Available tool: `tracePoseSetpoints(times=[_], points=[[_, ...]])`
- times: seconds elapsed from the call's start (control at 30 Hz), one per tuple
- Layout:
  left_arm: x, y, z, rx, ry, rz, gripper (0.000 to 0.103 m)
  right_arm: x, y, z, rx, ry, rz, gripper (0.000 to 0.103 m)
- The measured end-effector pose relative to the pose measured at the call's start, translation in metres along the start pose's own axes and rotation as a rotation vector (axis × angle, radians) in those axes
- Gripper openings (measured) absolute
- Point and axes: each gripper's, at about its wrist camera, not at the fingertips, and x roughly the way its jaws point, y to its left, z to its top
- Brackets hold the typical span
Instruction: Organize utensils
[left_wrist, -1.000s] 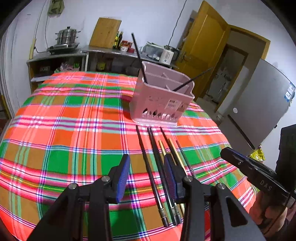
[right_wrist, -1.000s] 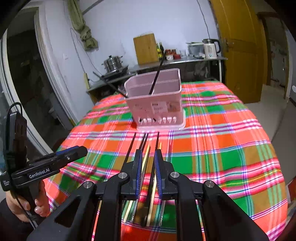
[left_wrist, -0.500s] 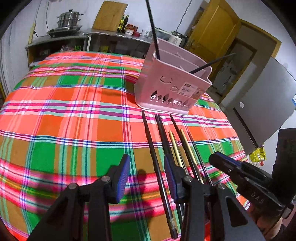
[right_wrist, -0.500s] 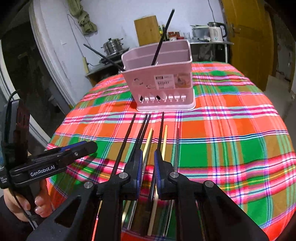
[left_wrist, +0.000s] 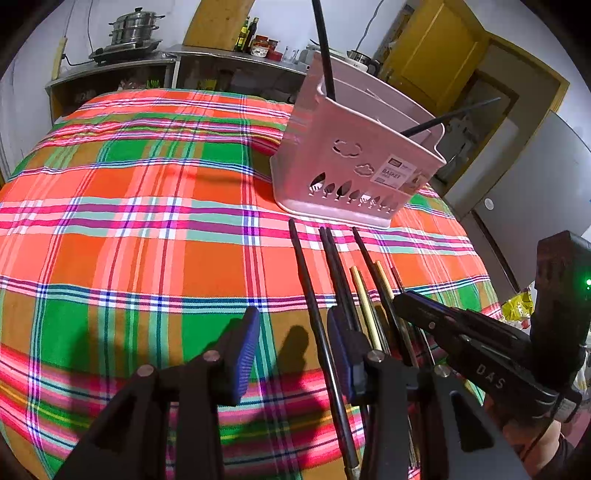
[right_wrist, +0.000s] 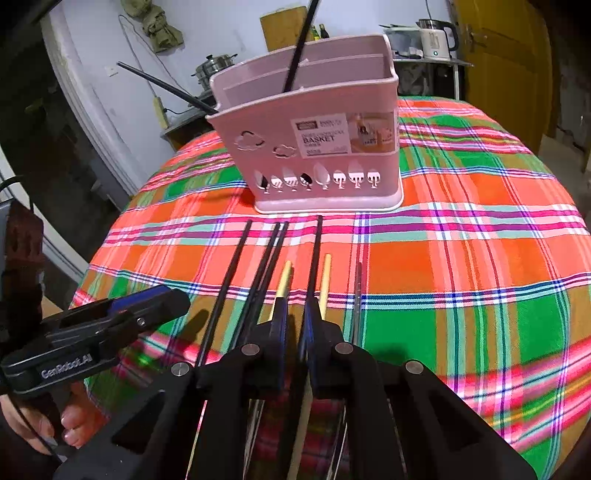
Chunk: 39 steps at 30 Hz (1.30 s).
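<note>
Several chopsticks lie side by side on the plaid cloth in front of a pink basket (left_wrist: 354, 166) (right_wrist: 314, 147): black ones, two pale ones (right_wrist: 325, 284) and a grey one (right_wrist: 357, 295). Two black chopsticks (right_wrist: 299, 44) stand in the basket. My left gripper (left_wrist: 293, 343) is open low over the cloth; the leftmost black chopstick (left_wrist: 314, 295) runs between its fingers, untouched. My right gripper (right_wrist: 293, 328) hovers over the row with its jaws closing to a narrow gap. A black chopstick (right_wrist: 316, 254) runs under its right finger; I see nothing pinched.
The plaid table (left_wrist: 129, 240) drops off at its round edge close behind both grippers. A counter (left_wrist: 122, 70) with a steel pot, bottles and a kettle stands beyond it. A yellow door (left_wrist: 436, 48) and a grey fridge (left_wrist: 528, 192) are to the right. A hand (right_wrist: 70, 424) holds the left gripper.
Both grippers have sunk and moved forward toward the chopsticks, so the basket looks closer. The right jaws have narrowed. The left jaws keep the same width.
</note>
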Motion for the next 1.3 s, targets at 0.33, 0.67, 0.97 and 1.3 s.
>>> tracePoseSetpoints(times=[0.33, 0.67, 0.97, 1.3], points=[[0.013, 0.0, 0.004, -0.005, 0.021, -0.005, 0.04, 0.016, 0.001, 0.006, -0.011, 0.035, -0.022, 0.01], [0.028, -0.009, 0.013, 0.037, 0.04, 0.042, 0.031, 0.02, -0.005, 0.009, 0.005, 0.048, -0.039, 0.01], [0.042, -0.027, 0.02, 0.167, 0.034, 0.142, 0.029, 0.027, -0.001, 0.018, -0.024, 0.063, -0.078, 0.009], [0.042, -0.031, 0.02, 0.184, 0.038, 0.164, 0.008, 0.029, 0.002, 0.019, -0.019, 0.062, -0.089, 0.006]])
